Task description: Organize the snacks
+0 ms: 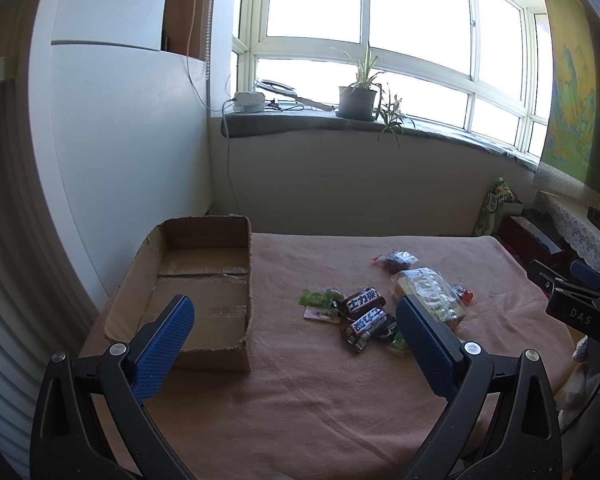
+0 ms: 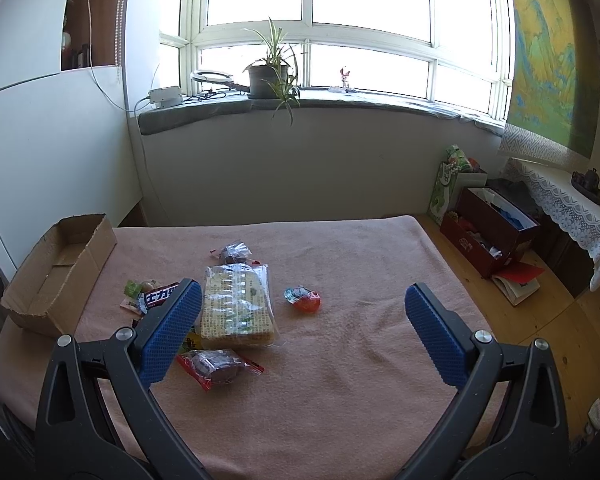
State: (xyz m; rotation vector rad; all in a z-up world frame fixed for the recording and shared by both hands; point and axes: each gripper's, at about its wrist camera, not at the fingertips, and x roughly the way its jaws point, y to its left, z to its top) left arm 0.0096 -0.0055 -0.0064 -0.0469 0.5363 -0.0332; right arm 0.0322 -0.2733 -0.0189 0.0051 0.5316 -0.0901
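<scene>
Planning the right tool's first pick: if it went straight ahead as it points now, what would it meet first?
Probably bare pink blanket: nothing lies between the open right tool's fingers. The nearest snack to that line is the small red-and-blue packet, slightly left; depth is uncertain.

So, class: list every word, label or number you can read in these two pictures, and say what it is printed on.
"DAS": on the right gripper's black body, left wrist view.
"士力架": on the upper chocolate bar.
Same brand, upside down: on the lower chocolate bar.
Cracker pack, pink wrapper, green bag: print too small or blurred to read.
</scene>
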